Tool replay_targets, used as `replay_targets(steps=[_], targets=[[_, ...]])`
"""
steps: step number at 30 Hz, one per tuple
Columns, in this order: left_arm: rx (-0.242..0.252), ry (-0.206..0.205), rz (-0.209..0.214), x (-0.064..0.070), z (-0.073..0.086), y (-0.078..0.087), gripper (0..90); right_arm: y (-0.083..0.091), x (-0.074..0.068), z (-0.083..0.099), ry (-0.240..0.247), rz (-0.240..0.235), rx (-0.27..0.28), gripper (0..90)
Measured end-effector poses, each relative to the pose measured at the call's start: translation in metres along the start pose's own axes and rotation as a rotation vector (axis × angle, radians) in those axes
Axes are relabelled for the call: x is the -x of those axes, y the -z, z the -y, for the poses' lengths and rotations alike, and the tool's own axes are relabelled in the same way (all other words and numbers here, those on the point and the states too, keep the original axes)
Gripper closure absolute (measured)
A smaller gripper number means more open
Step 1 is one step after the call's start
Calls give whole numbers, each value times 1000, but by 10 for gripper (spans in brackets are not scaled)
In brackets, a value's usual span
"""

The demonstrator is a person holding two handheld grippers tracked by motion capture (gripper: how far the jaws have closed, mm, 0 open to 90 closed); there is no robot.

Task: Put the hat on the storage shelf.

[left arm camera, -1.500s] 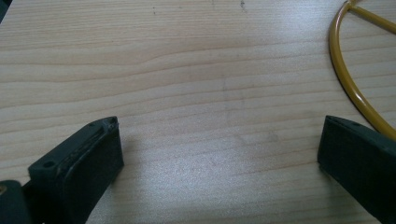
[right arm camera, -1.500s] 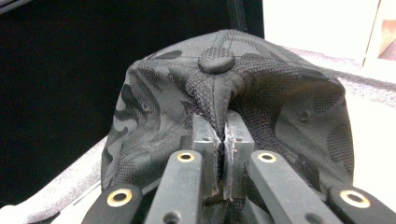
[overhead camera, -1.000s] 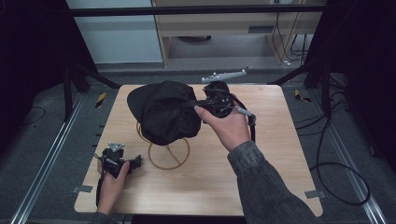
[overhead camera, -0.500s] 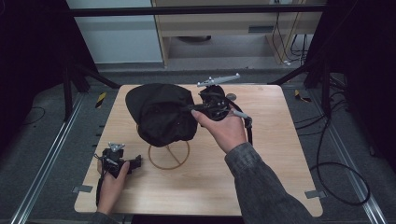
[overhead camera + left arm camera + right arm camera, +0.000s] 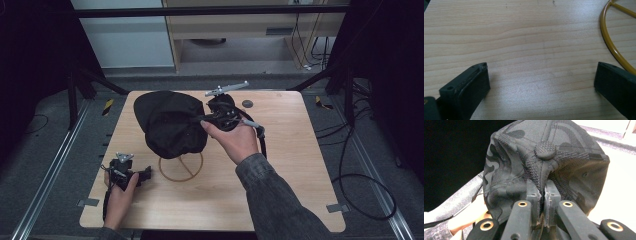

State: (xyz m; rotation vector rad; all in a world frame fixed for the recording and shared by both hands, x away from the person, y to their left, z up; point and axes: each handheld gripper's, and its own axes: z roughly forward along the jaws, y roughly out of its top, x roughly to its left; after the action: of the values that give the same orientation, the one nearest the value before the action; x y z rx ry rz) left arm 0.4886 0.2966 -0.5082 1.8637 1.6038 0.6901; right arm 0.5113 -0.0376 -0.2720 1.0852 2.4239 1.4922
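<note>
My right gripper (image 5: 212,120) has its jaws clamped on the cap (image 5: 170,122), lifted above the surface's middle; next, lower it somewhere. My left gripper (image 5: 541,82) rests, jaws apart.

A pale wooden table (image 5: 300,165) is standing on grey floor (image 5: 45,135); behind it, what is possibly a light cabinet (image 5: 225,25) is catching the light.
</note>
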Motion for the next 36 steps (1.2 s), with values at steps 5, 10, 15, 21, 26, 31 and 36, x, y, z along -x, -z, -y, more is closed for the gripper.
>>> replay_targets(steps=[5, 10, 15, 21, 26, 31, 36], targets=[[0, 0, 0, 0, 0, 0, 0, -4, 0, -1, 6, 9, -9, 851], [0, 0, 1, 0, 0, 0, 0, -8, -1, -2, 11, 16, -22, 845], [0, 0, 1, 0, 0, 0, 0, -15, -4, -3, 38, 44, -38, 836], [-2, -1, 2, 0, 0, 0, 0, -21, -6, -5, 49, 56, -51, 833], [-2, -1, 1, 0, 0, 0, 0, -23, -9, -9, 63, 66, -58, 826], [-1, -1, 1, 0, 0, 0, 0, -25, -10, -10, 63, 68, -62, 819], [-2, -2, 1, 0, 0, 0, 0, -25, -11, -11, 66, 71, -64, 812]])
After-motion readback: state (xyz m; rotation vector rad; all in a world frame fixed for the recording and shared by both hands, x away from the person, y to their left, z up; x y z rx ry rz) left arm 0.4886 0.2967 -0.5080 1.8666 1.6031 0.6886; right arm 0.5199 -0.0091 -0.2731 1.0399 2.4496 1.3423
